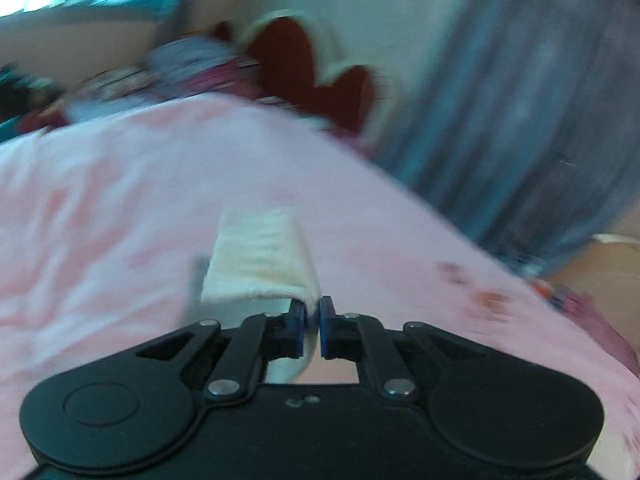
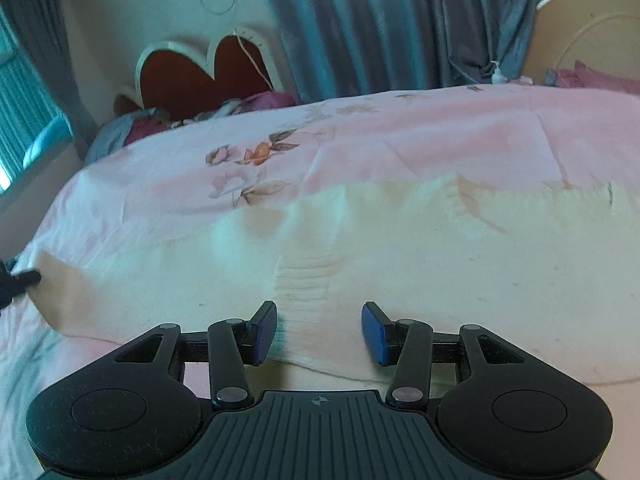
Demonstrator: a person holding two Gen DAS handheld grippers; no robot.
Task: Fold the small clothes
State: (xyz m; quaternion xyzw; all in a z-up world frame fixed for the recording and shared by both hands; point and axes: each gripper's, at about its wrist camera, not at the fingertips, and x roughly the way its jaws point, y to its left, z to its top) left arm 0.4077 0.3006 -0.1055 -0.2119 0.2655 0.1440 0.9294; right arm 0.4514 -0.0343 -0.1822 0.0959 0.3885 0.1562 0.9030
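Note:
A cream small garment (image 2: 400,264) lies spread flat on the pink bed sheet (image 2: 400,136). My right gripper (image 2: 319,330) is open, low over the garment's near edge, with the ribbed middle part between its blue pads. My left gripper (image 1: 313,322) is shut on a ribbed cream edge of the garment (image 1: 256,260) and holds it above the sheet (image 1: 100,200). The left wrist view is blurred by motion. The left gripper also shows as a dark shape at the left edge of the right wrist view (image 2: 16,280), at the garment's left corner.
A red heart-shaped headboard (image 2: 200,76) and a pile of coloured clothes (image 2: 160,120) are at the bed's far side. Grey-blue curtains (image 2: 380,20) hang behind. A window (image 2: 24,120) is on the left.

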